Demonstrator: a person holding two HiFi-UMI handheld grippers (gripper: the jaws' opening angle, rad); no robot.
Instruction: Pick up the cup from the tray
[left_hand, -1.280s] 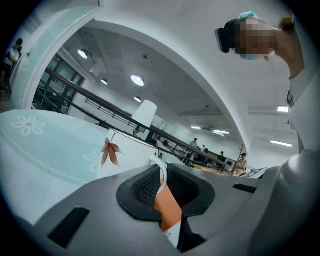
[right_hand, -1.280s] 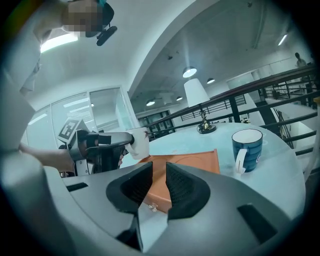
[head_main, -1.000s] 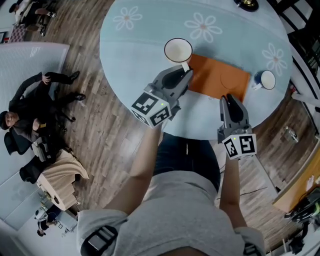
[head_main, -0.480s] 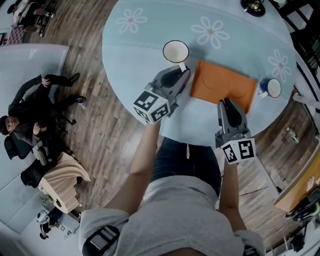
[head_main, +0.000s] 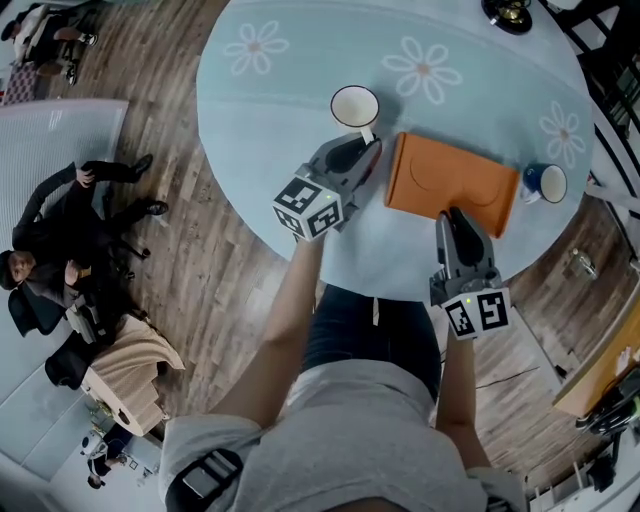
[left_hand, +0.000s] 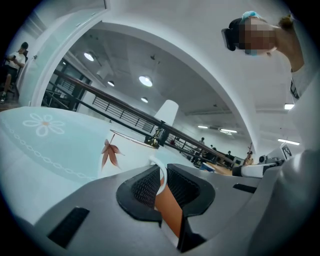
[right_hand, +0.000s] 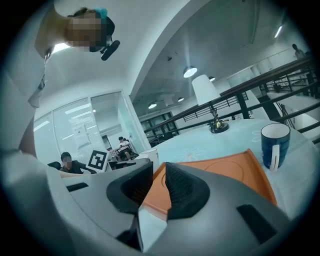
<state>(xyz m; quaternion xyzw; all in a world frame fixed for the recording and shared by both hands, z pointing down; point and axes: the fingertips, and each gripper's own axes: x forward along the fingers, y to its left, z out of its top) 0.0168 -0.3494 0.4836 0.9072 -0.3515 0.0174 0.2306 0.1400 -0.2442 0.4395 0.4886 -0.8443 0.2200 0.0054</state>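
A white cup with a red leaf print sits just left of the orange tray, off it, over the pale blue table. My left gripper is shut on the cup's handle, which stands between the pads in the left gripper view. My right gripper is shut on the tray's near edge; in the right gripper view that orange edge runs between the pads. Nothing lies on the tray's bare surface.
A blue mug stands on the table at the tray's right end, also seen as the blue mug. A dark ornament sits at the table's far edge. People sit on the wooden floor to the left.
The left gripper and the cup have sunk toward the table and drawn slightly away from the tray's left corner. The right gripper keeps its hold on the tray edge.
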